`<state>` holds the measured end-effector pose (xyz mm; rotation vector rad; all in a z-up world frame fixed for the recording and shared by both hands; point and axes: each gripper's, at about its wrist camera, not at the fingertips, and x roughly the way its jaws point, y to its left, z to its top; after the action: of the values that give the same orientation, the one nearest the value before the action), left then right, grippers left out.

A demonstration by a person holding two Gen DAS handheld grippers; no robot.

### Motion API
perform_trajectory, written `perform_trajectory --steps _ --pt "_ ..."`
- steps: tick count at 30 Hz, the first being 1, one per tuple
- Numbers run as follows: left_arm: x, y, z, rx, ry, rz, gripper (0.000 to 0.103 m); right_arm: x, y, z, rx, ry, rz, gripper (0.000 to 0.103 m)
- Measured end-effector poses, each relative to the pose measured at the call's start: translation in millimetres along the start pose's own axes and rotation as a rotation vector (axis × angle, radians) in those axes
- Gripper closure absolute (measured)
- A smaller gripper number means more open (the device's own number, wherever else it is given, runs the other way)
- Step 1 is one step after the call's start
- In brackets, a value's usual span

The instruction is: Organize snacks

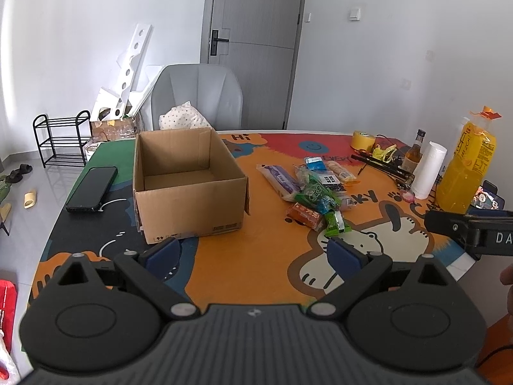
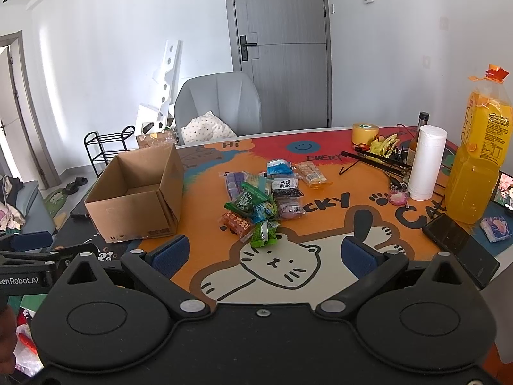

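the table (image 1: 250, 276) under its bright cartoon-cat mat took up most of both views, with a grey chair (image 1: 198, 93) pushed in at the far side. next in size was the open cardboard box (image 1: 189, 186), which stood upright on the left part of the mat with its flaps cut or folded away; as far as its inside showed, nothing lay in it. to the right of the box, well apart from it, the pile of snacks (image 2: 266, 199) lay in a loose heap near the middle of the mat: green, blue, purple, orange and clear packets, some overlapping. a tall orange drink bottle (image 2: 477, 160), a white paper roll (image 2: 428, 163) and a roll of yellow tape (image 2: 365, 133) stood at the far right, and a dark phone (image 1: 93, 189) lay flat just left of the box.

the left gripper (image 1: 253, 253) hung over the near edge of the table with its blue pads wide apart and nothing between them. the right gripper (image 2: 266, 253) was likewise spread and empty, aimed at the heap, with the nearest green packet (image 2: 264, 235) just ahead of it.

judging by this, the sorting had not begun: every packet in view was outside the box. all of the work was left, and the near green packet looked the easiest first pick.
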<state>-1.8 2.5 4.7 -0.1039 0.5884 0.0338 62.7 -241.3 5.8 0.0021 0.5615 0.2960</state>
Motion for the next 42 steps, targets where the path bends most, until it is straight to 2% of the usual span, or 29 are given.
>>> perform_trajectory --steps 23,35,42 --pt "5 -3 0 0.005 0.002 0.006 0.005 6 -3 -4 0.005 0.012 0.018 0.0" --pt "51 -9 3 -0.027 0.039 -0.011 0.005 45 -32 -10 0.055 0.074 0.031 0.0" --pt "77 -13 6 -0.058 0.047 -0.041 0.005 66 -45 -12 0.086 0.1 0.072 0.0"
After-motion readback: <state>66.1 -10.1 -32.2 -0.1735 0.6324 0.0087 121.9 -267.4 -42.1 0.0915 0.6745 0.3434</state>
